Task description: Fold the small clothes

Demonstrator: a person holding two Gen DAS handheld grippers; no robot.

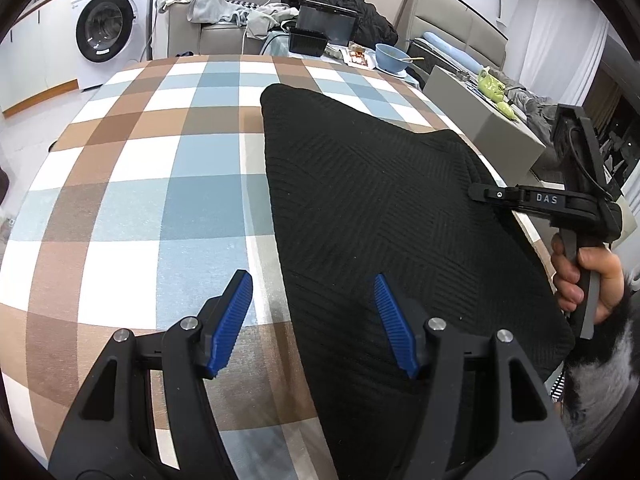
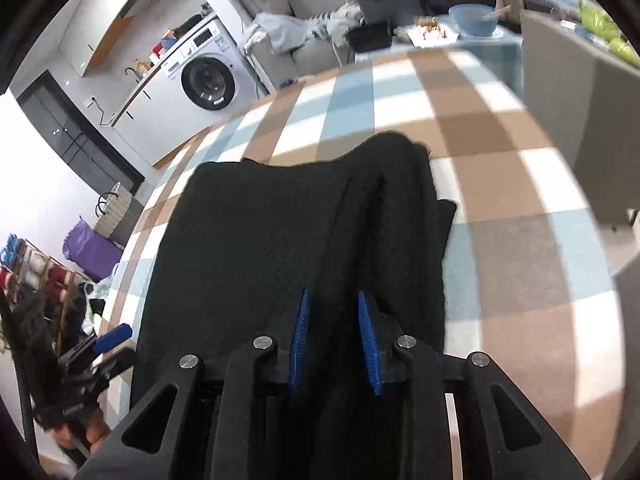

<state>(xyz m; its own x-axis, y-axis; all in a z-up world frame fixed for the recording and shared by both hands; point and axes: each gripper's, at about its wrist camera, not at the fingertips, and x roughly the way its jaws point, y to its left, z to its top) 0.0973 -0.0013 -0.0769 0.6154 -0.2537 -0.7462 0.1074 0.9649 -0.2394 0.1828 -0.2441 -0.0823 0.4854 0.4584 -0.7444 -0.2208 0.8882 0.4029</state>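
A black ribbed knit garment (image 1: 380, 200) lies flat on the checked tablecloth (image 1: 160, 160), folded into a long shape with a layered ridge along it (image 2: 360, 200). My left gripper (image 1: 312, 280) stands open just above the cloth; its left pad is over the tablecloth and its right pad over the garment's near left edge. It also shows low at the left as the left gripper (image 2: 114, 336). My right gripper (image 2: 332, 294) has its blue pads nearly together with dark cloth in the narrow gap. From the side, the right gripper (image 1: 478, 193) meets the garment's right edge, held in a hand (image 1: 588, 276).
At the table's far end are a blue bowl (image 1: 390, 56), a food tray and a black container (image 1: 306, 40). A grey box (image 1: 480, 116) stands to the right. A washing machine (image 1: 106, 36) and a sofa with clothes (image 1: 224, 8) are behind. A shoe rack (image 2: 36, 276) stands on the floor.
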